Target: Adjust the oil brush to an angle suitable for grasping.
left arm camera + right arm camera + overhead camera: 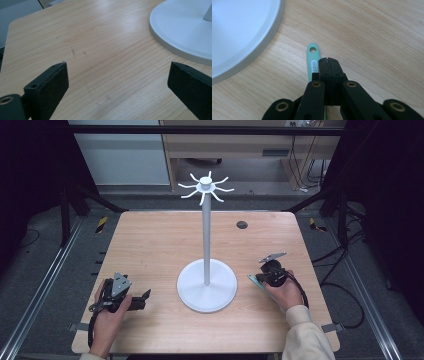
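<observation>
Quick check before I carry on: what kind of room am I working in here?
Probably a lab test rig, not a home: a bare wooden table in a black metal frame, loose cables on the grey floor, and one white hook stand.

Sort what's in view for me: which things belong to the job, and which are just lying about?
In the job:
- teal utensil handle with a hanging hole, lying by the shut right gripper
- white hook stand
- left gripper, open, near the stand's base

Lying about:
- dark round plug in the table
- cables on the floor
- wooden cabinet behind
</observation>
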Demonstrator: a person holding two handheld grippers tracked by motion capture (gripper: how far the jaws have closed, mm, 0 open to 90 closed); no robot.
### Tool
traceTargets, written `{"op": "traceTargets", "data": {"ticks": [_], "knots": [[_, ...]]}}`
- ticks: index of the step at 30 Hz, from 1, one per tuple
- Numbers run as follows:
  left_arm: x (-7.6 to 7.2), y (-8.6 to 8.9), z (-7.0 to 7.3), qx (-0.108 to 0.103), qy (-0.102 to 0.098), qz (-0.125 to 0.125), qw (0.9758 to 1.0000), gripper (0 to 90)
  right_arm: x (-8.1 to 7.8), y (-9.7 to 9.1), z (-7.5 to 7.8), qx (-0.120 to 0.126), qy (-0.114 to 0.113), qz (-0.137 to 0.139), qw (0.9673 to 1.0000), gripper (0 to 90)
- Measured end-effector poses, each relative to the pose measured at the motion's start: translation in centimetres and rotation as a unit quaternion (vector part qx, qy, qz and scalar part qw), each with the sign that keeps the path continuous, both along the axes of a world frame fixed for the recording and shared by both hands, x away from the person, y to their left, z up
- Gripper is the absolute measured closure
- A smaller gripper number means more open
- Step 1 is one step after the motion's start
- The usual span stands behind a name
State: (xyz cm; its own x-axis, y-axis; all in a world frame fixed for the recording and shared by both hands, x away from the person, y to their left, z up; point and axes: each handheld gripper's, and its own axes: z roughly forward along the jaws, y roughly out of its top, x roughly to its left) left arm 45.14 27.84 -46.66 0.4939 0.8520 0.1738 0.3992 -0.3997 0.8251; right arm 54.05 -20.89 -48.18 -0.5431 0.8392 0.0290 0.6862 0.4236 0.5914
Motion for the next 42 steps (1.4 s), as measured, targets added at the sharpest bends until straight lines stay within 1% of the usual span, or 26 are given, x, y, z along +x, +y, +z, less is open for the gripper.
{"op": "traceTargets", "data": {"ticks": [3,6,7,9,14,19,20,22,23,26,28,29,31,36,39,41,42], "knots": [[0.0,0.0,0.0,-0.001,-0.001,0.000,1.0000,3.0,-0.2,0.3,0.0,0.000,0.003,0.016,0.9999,90.0],[0.0,-0.1,0.0,-0.001,-0.001,0.000,1.0000,3.0,-0.3,0.4,0.0,-0.001,0.004,0.023,0.9997,90.0],[0.0,-0.1,0.0,-0.001,0.000,0.000,1.0000,3.0,-0.5,0.7,0.1,0.001,0.009,0.026,0.9996,90.0],[0.0,-0.1,0.0,-0.001,0.000,0.000,1.0000,3.0,-0.7,0.9,0.1,0.000,0.012,0.036,0.9993,90.0],[0.0,-0.1,0.0,-0.001,0.000,0.000,1.0000,3.0,-0.9,1.2,0.2,0.000,0.017,0.044,0.9989,90.0],[0.0,0.1,0.0,0.002,0.002,-0.001,1.0000,3.0,-1.1,1.1,0.6,0.003,0.013,0.039,0.9991,90.0],[0.0,0.1,0.0,0.001,0.001,0.000,1.0000,3.0,-1.2,1.0,0.8,0.001,0.009,0.039,0.9992,90.0],[0.0,0.1,0.0,0.001,0.000,0.001,1.0000,3.0,-1.3,1.0,0.8,-0.002,0.009,0.038,0.9992,90.0],[0.0,0.1,0.0,0.001,0.000,0.001,1.0000,3.0,-1.7,1.1,0.9,-0.017,0.011,0.045,0.9988,90.0],[0.0,0.1,0.0,0.001,0.000,0.001,1.0000,3.0,-2.2,1.1,1.1,-0.032,0.010,0.052,0.9981,90.0],[0.0,0.1,0.0,0.001,0.000,0.002,1.0000,3.0,-2.5,1.2,1.2,-0.030,0.011,0.051,0.9982,90.0],[0.0,0.1,0.0,0.002,0.000,0.002,1.0000,3.0,-2.8,1.1,1.6,-0.032,0.007,0.054,0.9980,90.0],[0.0,0.1,0.0,0.002,0.000,0.002,1.0000,3.0,-3.1,1.1,1.9,-0.033,0.007,0.057,0.9978,90.0],[0.0,0.1,0.0,0.002,0.000,0.003,1.0000,3.0,-3.8,1.0,2.1,-0.046,0.009,0.070,0.9965,90.0],[0.0,0.1,0.0,0.002,0.000,0.004,1.0000,3.0,-4.2,0.9,2.3,-0.049,0.012,0.069,0.9964,89.6],[0.0,0.1,0.0,0.003,0.000,0.003,1.0000,3.0,-4.3,0.6,2.3,-0.058,0.012,0.076,0.9954,89.1],[0.0,0.1,0.0,0.002,0.000,0.003,1.0000,3.0,-4.4,0.5,2.3,-0.060,0.014,0.074,0.9954,89.0]]}}
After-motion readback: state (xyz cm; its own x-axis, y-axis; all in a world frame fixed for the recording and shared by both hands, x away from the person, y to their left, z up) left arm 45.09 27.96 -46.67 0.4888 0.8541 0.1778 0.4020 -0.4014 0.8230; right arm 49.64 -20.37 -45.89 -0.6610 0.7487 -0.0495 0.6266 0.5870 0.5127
